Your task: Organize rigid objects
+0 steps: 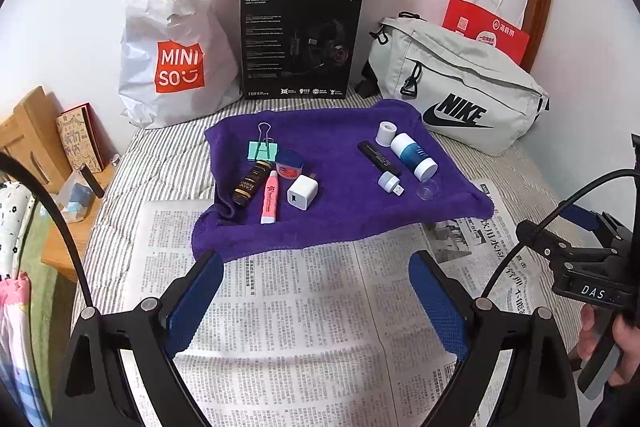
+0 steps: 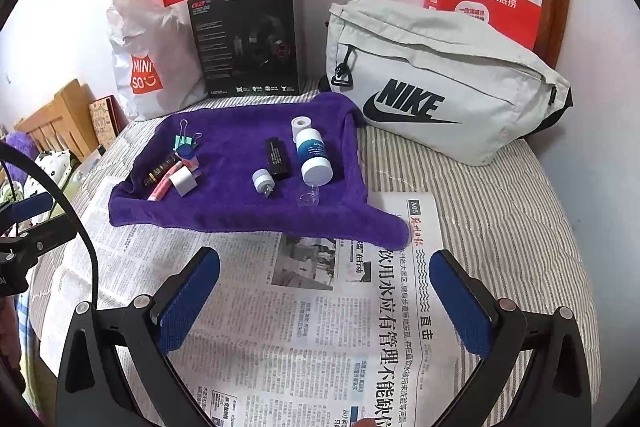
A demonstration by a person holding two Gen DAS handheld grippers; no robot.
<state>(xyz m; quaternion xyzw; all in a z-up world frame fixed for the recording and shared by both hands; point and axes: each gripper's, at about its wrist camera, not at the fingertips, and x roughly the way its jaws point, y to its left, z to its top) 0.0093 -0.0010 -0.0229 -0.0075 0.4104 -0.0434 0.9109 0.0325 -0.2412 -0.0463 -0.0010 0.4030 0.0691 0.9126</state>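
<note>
Both the left gripper (image 1: 316, 267) and right gripper (image 2: 325, 267) hover over newspaper (image 1: 304, 307) near the purple towel (image 1: 340, 215) (small items atop), jaws wide, empty.

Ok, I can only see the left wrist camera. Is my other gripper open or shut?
Observer: Open. The right gripper has its blue pads spread wide over the newspaper, with nothing between them.
Operator: And is anything hiding past the wooden bed frame on the left?
Observer: Yes. A fluffy purple thing shows at the far end of the wooden bed frame. I cannot tell what it is.
</note>
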